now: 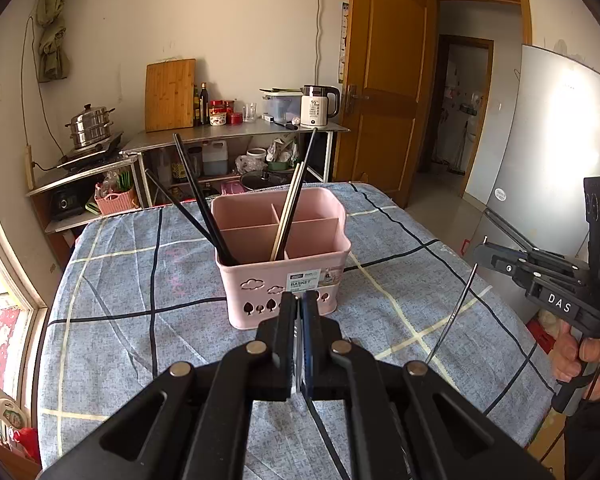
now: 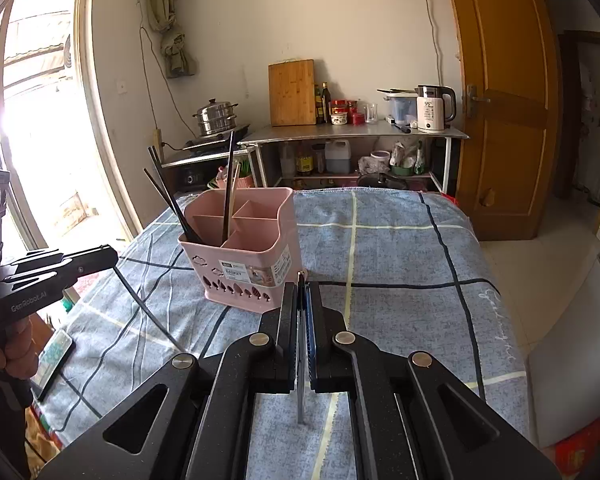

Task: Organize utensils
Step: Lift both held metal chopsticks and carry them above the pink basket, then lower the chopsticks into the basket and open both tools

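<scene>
You're holding both grippers over the plaid tablecloth (image 1: 140,280), left gripper (image 1: 299,300) and right gripper (image 2: 302,292) each clamping a thin chopstick (image 2: 301,360), facing the kitchen shelf (image 1: 236,134).

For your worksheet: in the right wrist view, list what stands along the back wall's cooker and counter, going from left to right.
Steel steamer pot → wooden cutting board → dark sauce bottles → red-lidded jars → clear glass → white electric kettle.
</scene>
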Motion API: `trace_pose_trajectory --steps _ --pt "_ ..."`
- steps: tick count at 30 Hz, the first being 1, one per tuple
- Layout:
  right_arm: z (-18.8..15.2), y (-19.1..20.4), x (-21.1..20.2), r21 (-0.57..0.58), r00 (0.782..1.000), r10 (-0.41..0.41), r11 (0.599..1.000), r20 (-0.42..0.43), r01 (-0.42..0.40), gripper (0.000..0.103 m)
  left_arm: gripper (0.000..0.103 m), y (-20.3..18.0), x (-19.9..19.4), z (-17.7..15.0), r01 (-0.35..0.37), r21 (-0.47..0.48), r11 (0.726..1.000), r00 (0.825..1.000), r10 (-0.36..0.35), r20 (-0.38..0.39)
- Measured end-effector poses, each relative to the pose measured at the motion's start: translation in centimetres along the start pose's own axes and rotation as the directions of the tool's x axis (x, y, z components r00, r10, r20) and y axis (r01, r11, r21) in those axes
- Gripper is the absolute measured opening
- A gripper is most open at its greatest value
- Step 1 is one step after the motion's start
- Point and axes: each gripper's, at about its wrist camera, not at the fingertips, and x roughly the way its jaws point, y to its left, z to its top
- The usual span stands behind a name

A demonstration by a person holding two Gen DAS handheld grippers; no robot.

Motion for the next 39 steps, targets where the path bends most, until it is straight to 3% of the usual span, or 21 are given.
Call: trace_pose_trajectory --steps 9,21,39 --pt "-0.5 0.2 -0.7 -0.021 1.000 0.000 1.000 0.005 0.000 0.004 0.004 -0.1 0.1 -0.3 0.009 -0.006 1.000 1.000 -0.009 -0.010" --pt "2.2 2.1 -1.0 -0.061 0.998 0.045 0.997 0.052 -0.042 0.004 0.004 0.8 -0.5 1.4 0.023 -0.026 0.999 1.000 -0.023 -0.004" --pt "10.0 7.2 1.3 -0.124 0.971 0.154 0.983 0.182 -0.132 0.004 0.004 4.0 -2.5 11.0 0.036 -0.064 0.997 0.993 -0.028 0.117"
